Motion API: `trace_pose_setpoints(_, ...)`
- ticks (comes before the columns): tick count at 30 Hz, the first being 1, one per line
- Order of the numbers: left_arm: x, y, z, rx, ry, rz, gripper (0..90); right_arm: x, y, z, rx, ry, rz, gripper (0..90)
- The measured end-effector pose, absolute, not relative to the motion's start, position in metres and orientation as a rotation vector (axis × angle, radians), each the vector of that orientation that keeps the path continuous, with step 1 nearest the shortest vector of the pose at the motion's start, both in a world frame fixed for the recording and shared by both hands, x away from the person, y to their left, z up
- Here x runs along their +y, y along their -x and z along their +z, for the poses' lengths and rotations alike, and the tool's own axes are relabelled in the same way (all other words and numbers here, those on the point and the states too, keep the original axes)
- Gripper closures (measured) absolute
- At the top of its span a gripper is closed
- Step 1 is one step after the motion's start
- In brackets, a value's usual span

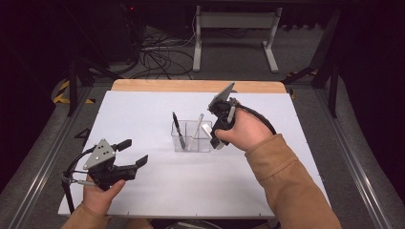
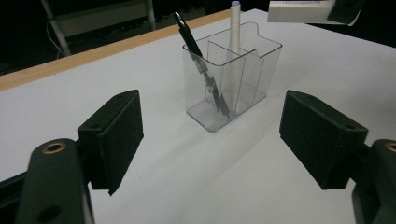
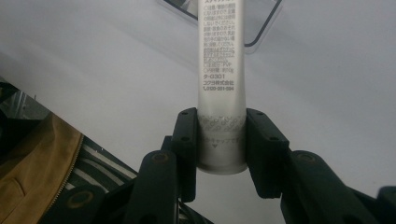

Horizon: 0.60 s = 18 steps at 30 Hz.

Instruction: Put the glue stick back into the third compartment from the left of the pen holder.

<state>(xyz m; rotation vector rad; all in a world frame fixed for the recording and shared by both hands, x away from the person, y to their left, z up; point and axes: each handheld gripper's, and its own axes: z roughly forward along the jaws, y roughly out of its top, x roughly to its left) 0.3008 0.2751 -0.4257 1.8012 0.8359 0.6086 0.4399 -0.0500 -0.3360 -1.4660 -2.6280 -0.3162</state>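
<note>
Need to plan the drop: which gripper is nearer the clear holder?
Right. The right gripper hangs at the holder's right end, clamping a white tube above it. The left gripper sits open, well off toward the table's near left.
</note>
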Motion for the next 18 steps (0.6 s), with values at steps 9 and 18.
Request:
trace_pose_setpoints(9,0.276,-0.301,-0.426,0.833,-1.809,0.612,22.3,-0.044,-0.455,-0.343,-2.577,1.504,-0.253,67.5)
trace_pose_setpoints(18,0.276,-0.300,-0.426,0.837,-1.804,0.607,22.3,-0.036,-0.467,-0.350,-2.545,1.546,-0.180,67.5)
